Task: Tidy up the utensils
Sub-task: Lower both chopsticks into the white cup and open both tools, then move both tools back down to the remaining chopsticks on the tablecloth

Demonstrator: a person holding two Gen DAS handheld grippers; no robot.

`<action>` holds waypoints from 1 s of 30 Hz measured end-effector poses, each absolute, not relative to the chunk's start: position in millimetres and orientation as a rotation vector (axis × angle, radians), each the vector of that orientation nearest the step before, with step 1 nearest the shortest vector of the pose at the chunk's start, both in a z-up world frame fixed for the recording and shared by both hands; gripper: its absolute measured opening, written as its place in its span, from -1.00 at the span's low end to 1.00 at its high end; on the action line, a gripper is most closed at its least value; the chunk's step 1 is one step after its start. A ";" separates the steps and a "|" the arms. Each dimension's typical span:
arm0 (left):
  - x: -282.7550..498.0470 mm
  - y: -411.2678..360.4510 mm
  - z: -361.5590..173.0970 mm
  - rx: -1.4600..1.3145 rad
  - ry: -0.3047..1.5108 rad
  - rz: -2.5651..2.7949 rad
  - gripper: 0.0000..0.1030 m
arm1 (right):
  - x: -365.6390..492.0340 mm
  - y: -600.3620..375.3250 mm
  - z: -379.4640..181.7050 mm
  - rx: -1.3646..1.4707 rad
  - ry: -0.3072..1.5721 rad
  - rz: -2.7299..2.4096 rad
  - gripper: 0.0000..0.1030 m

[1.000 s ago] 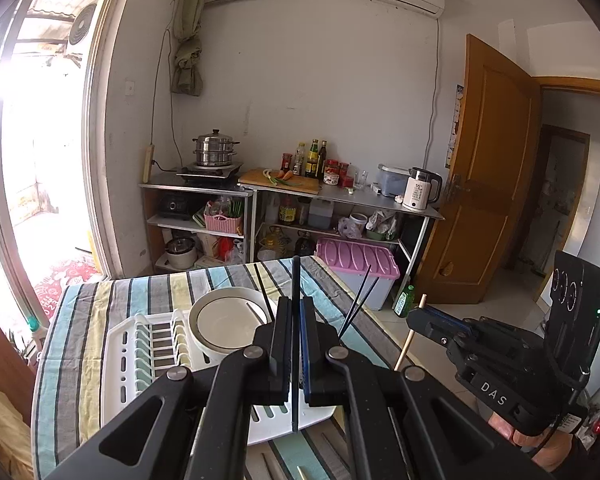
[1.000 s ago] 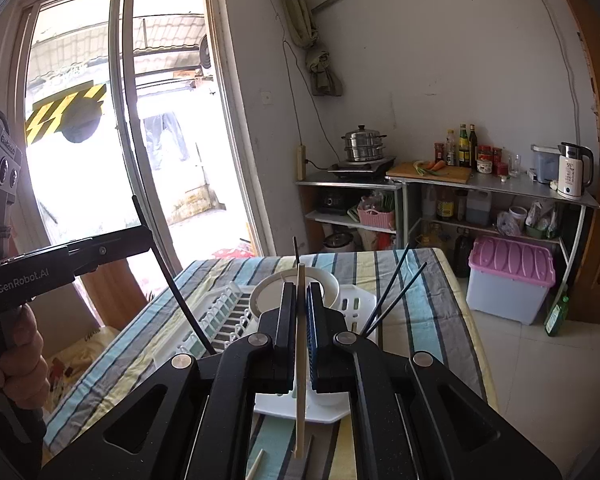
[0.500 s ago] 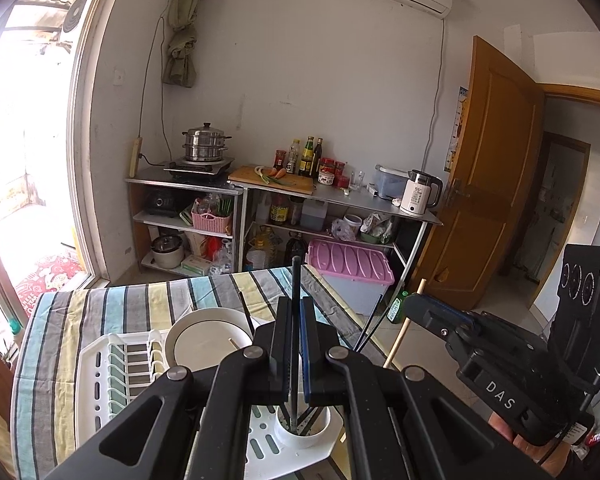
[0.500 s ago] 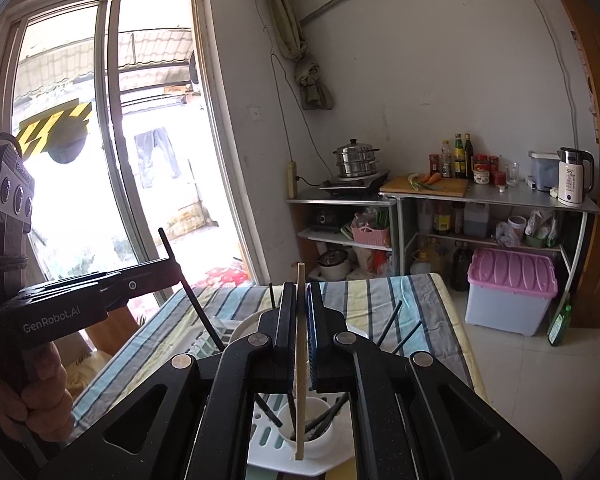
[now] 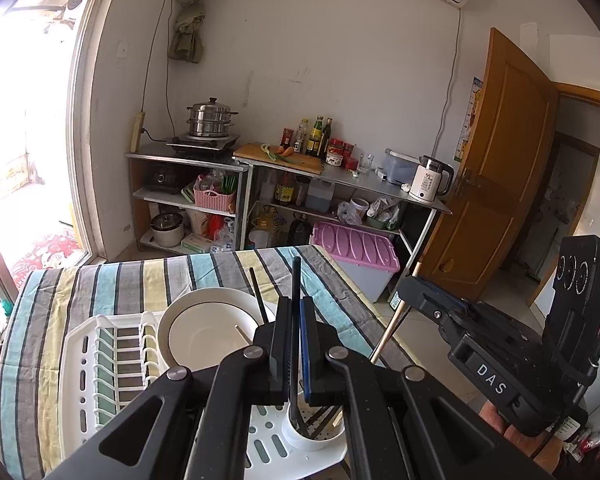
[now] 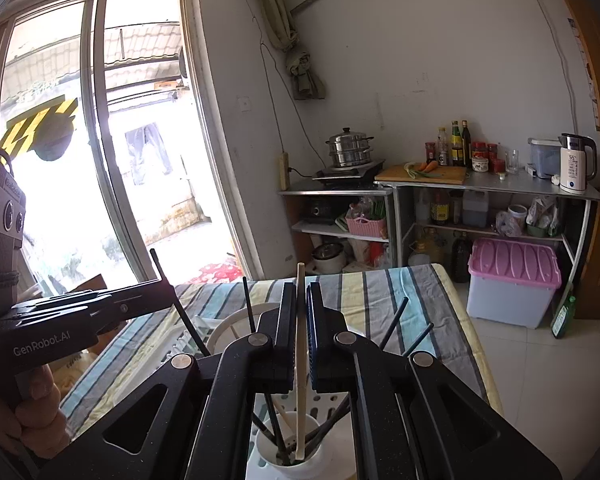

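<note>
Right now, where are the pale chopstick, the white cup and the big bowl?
pale chopstick (image 6: 300, 360), right wrist view, mid shaft.
white cup (image 6: 296, 467), right wrist view, front wall.
big bowl (image 5: 204, 332), left wrist view, inner surface.

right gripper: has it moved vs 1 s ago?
Yes. The right gripper has come down toward the white utensil cup: its pale chopstick tip, earlier clear of the cup, now sits inside.

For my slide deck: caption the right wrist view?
Right tongs lowering a pale chopstick into the white cup.
</note>
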State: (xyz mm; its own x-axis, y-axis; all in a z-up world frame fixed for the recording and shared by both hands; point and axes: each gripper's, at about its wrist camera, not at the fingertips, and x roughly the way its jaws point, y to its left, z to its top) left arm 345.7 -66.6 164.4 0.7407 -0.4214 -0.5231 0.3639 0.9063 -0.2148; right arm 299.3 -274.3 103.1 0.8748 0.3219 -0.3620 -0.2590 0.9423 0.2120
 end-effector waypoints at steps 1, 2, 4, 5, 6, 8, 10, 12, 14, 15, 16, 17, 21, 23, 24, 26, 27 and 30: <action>347.4 -66.5 161.2 -0.101 0.603 -0.430 -0.94 | 300.8 -273.8 99.7 0.158 0.413 0.301 -0.91; 348.6 -66.5 157.8 -0.100 0.609 -0.429 -0.94 | 302.4 -273.9 95.9 0.155 0.422 0.296 -0.91; 350.9 -67.6 150.5 -0.097 0.623 -0.427 -0.94 | 304.0 -274.5 88.8 0.156 0.439 0.290 -0.91; 352.2 -68.6 147.0 -0.095 0.632 -0.426 -0.94 | 304.9 -274.9 84.8 0.157 0.449 0.289 -0.91; 353.3 -69.4 143.1 -0.092 0.641 -0.424 -0.94 | 305.4 -275.1 81.5 0.156 0.457 0.286 -0.91; 353.8 -69.5 138.3 -0.084 0.635 -0.415 -0.94 | 306.3 -275.5 75.0 0.152 0.473 0.281 -0.91; 353.2 -68.7 138.9 -0.087 0.637 -0.414 -0.94 | 307.1 -275.5 69.5 0.145 0.488 0.274 -0.91; 354.4 -70.6 139.6 -0.072 0.636 -0.403 -0.94 | 309.3 -276.7 64.9 0.145 0.504 0.267 -0.91; 358.2 -72.1 138.6 -0.060 0.639 -0.386 -0.94 | 311.4 -279.8 60.8 0.151 0.515 0.260 -0.91; 360.3 -72.3 138.5 -0.058 0.640 -0.382 -0.93 | 311.8 -281.4 60.3 0.153 0.519 0.255 -0.90; 361.9 -72.5 138.3 -0.057 0.642 -0.376 -0.93 | 312.8 -283.8 59.4 0.160 0.524 0.253 -0.90; 364.0 -72.2 137.9 -0.059 0.646 -0.371 -0.93 | 313.0 -285.6 59.2 0.166 0.529 0.255 -0.89; 366.5 -71.9 136.9 -0.052 0.644 -0.361 -0.92 | 312.4 -287.7 60.8 0.157 0.545 0.245 -0.86; 366.5 -72.1 136.2 -0.049 0.647 -0.361 -0.92 | 309.9 -289.5 62.2 0.162 0.539 0.244 -0.76; 366.4 -72.3 135.7 -0.046 0.649 -0.365 -0.92 | 307.7 -290.6 63.2 0.165 0.533 0.246 -0.71; 364.3 -73.1 135.4 -0.036 0.649 -0.367 -0.91 | 303.8 -291.8 64.8 0.167 0.525 0.245 -0.70; 361.9 -73.4 135.7 -0.033 0.647 -0.371 -0.90 | 301.4 -292.3 65.8 0.167 0.522 0.247 -0.70; 352.0 -71.3 136.3 -0.031 0.642 -0.372 -0.87 | 290.7 -292.1 67.8 0.157 0.510 0.250 -0.70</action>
State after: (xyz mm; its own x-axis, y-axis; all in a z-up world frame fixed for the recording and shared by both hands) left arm 352.0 -71.3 136.3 0.7373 -0.3477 -0.5792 0.3290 0.9336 -0.1418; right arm 290.7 -292.1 67.8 0.8433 0.2742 -0.4621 -0.1965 0.9578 0.2097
